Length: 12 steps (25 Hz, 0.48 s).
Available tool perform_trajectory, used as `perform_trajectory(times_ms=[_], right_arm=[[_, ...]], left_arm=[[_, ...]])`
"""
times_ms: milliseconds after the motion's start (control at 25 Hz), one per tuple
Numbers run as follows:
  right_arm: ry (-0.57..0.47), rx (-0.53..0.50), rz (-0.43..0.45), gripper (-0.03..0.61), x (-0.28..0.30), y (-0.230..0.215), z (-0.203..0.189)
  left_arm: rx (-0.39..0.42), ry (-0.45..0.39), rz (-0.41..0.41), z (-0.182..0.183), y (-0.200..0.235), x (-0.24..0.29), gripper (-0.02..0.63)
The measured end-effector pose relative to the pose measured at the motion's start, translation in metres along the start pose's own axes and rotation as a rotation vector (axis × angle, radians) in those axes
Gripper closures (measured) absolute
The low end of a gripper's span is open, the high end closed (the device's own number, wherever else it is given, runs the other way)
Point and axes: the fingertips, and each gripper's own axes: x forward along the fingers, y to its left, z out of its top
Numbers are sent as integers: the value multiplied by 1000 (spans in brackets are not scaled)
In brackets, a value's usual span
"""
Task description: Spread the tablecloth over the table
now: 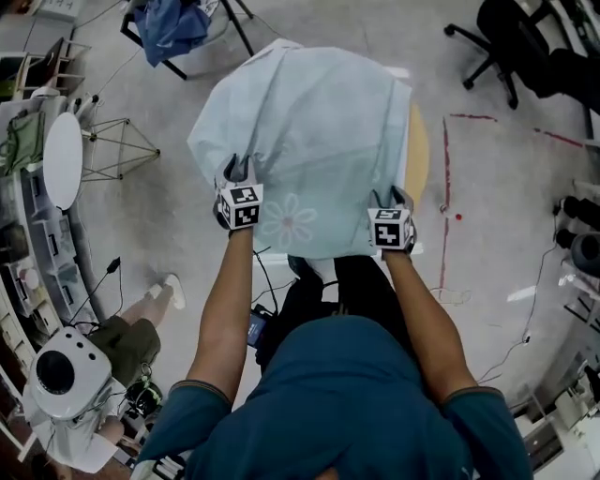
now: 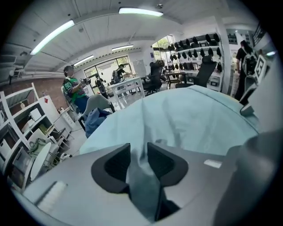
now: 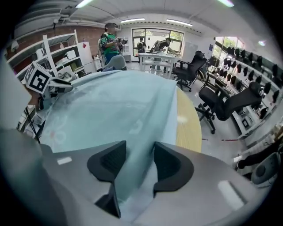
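A pale blue tablecloth [image 1: 309, 131] with a flower print lies draped over a round wooden table [image 1: 419, 155], whose right rim shows bare. My left gripper [image 1: 237, 171] is at the cloth's near left edge, shut on a fold of it; in the left gripper view the cloth [image 2: 190, 119] is pinched between the pads of this gripper [image 2: 138, 149]. My right gripper [image 1: 391, 197] is at the near right edge. In the right gripper view its jaws [image 3: 140, 146] stand wide apart, and the cloth [image 3: 110, 110] runs loosely between them, touching neither pad. The table's bare rim [image 3: 188, 126] lies beside it.
Black office chairs [image 1: 511, 47] stand at the far right, and a stand with blue fabric [image 1: 169, 28] at the far left. A white round side table [image 1: 63, 159] and a wire frame [image 1: 117, 145] are on the left. A seated person [image 1: 131, 342] is near left. Red tape [image 1: 445, 187] marks the floor.
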Motion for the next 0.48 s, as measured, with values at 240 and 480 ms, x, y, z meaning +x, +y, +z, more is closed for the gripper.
perform_trajectory(times_ms=[240, 480], right_arm=[[16, 72, -20, 535, -26, -45, -22], [53, 68, -143, 560, -49, -131, -46]], left_arm=[[78, 17, 10, -5, 11, 2, 468], [81, 53, -6, -20, 8, 7, 468]])
